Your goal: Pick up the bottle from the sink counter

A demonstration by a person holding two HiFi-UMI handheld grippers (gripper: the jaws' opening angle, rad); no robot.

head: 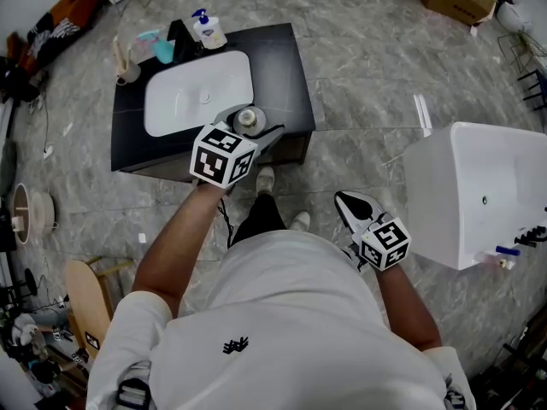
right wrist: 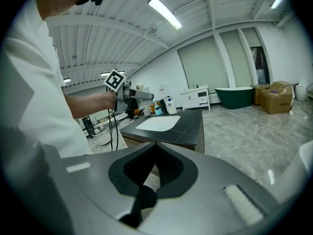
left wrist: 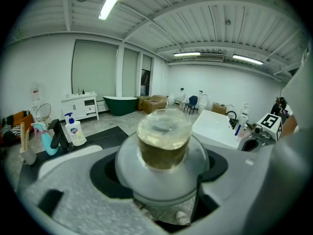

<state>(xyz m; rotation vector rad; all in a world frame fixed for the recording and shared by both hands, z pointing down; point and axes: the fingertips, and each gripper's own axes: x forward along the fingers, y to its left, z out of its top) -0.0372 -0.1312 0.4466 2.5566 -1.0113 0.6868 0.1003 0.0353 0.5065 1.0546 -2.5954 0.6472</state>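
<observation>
Bottle point(head: 248, 118), clamped by the left gripper point(head: 254, 132) at the sink counter's point(head: 282, 58) front edge, is best raised upright; right gripper point(head: 352, 205) closed, empty.

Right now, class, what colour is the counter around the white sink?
The counter is black; the head view shows it best.

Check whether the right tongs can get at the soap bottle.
Probably not from here: the right tongs hang shut away from the counter, and the soap bottle stands at its far edge.
</observation>
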